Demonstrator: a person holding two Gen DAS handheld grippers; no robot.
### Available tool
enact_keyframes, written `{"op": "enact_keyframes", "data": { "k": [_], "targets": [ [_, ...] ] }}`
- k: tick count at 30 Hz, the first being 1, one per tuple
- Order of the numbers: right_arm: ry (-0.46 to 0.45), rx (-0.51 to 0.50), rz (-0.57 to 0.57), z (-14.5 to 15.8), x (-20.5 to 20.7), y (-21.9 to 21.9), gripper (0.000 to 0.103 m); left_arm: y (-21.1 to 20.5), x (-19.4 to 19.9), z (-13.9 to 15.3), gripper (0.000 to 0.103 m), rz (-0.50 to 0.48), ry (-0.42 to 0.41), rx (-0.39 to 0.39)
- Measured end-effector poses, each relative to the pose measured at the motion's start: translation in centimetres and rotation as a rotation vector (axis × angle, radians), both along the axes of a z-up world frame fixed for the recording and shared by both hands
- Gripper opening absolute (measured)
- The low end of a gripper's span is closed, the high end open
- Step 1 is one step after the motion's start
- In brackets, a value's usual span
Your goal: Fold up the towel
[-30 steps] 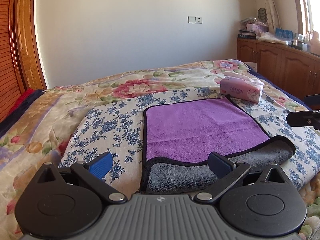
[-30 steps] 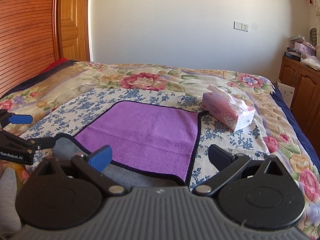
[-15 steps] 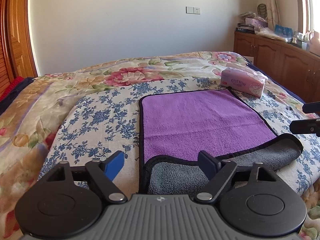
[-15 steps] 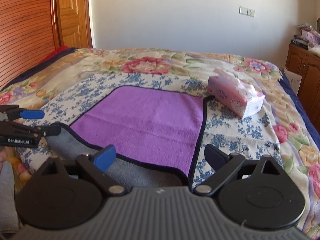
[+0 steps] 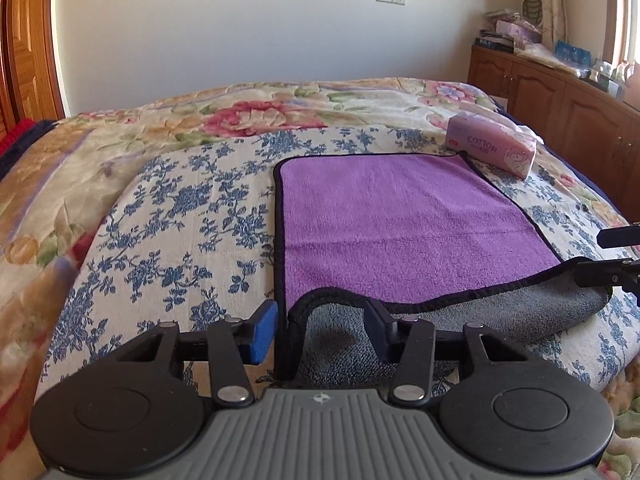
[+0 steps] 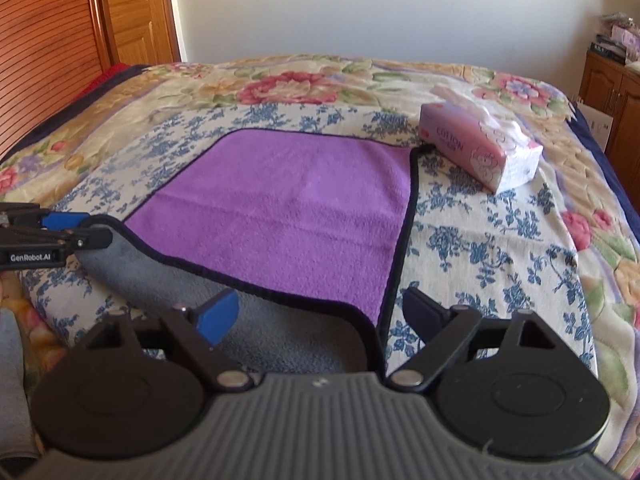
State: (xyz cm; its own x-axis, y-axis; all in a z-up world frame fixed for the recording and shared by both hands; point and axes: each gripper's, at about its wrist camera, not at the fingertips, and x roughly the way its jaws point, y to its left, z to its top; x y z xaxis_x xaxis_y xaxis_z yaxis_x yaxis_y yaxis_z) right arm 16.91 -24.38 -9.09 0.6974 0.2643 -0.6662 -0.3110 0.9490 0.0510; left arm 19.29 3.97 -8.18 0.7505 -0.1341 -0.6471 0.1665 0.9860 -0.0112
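Note:
A purple towel (image 5: 400,220) with black trim and a grey underside lies spread on the bed; it also shows in the right wrist view (image 6: 288,216). Its near edge is turned over, grey side up. My left gripper (image 5: 322,332) is open, its fingers on either side of the towel's near left corner. My right gripper (image 6: 316,312) is open around the near right corner. Each gripper shows at the edge of the other's view, the right gripper (image 5: 608,256) at the right and the left gripper (image 6: 80,228) at the left.
A pink tissue pack (image 5: 492,150) lies just past the towel's far right corner, also in the right wrist view (image 6: 478,152). The floral bedspread (image 5: 180,208) covers the bed. A wooden cabinet (image 5: 560,96) stands to the right, a wooden door (image 6: 132,12) to the left.
Both grippers have moved forward and down to the towel's near corners. The left jaws have narrowed somewhat around the left corner. The towel has not moved.

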Motion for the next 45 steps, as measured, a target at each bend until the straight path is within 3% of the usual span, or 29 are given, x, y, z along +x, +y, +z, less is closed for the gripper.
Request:
{"op": "enact_keyframes", "data": {
  "k": [9,18,26,29,34,36,38,40,45],
  "targets": [
    [0.067,0.029,-0.015,-0.9,0.8,-0.7,0.084,0.1,0.0,-0.3,0.034,0.007,0.026,-0.008],
    [0.122,0.042,-0.007,-1.3,1.0,-0.9,0.073,0.0,0.0,-0.5,0.033,0.011,0.032,0.002],
    [0.14,0.036,-0.01,-1.4,1.1,-1.1,0.046,0.1,0.0,-0.6,0.031,0.012,0.033,0.002],
    [0.142,0.028,-0.016,-1.4,1.1,-1.2,0.031,0.2,0.0,-0.6,0.028,0.012,0.029,-0.002],
    [0.14,0.017,-0.015,-1.5,1.2,-1.2,0.02,0.2,0.0,-0.5,0.019,0.013,0.027,-0.007],
    [0.138,0.012,-0.012,-1.5,1.2,-1.2,0.009,0.2,-0.1,-0.5,0.014,0.013,0.026,-0.007],
    [0.135,0.012,-0.011,-1.5,1.2,-1.3,0.009,0.2,-0.1,-0.5,0.009,0.01,0.024,-0.008],
    [0.133,0.015,-0.01,-1.4,1.2,-1.4,0.004,0.1,-0.2,-0.4,0.008,0.009,0.022,-0.01],
    [0.11,0.018,-0.013,-1.1,1.1,-1.5,0.004,0.0,-0.3,-0.2,0.007,0.003,0.014,-0.014]
  ]
}}
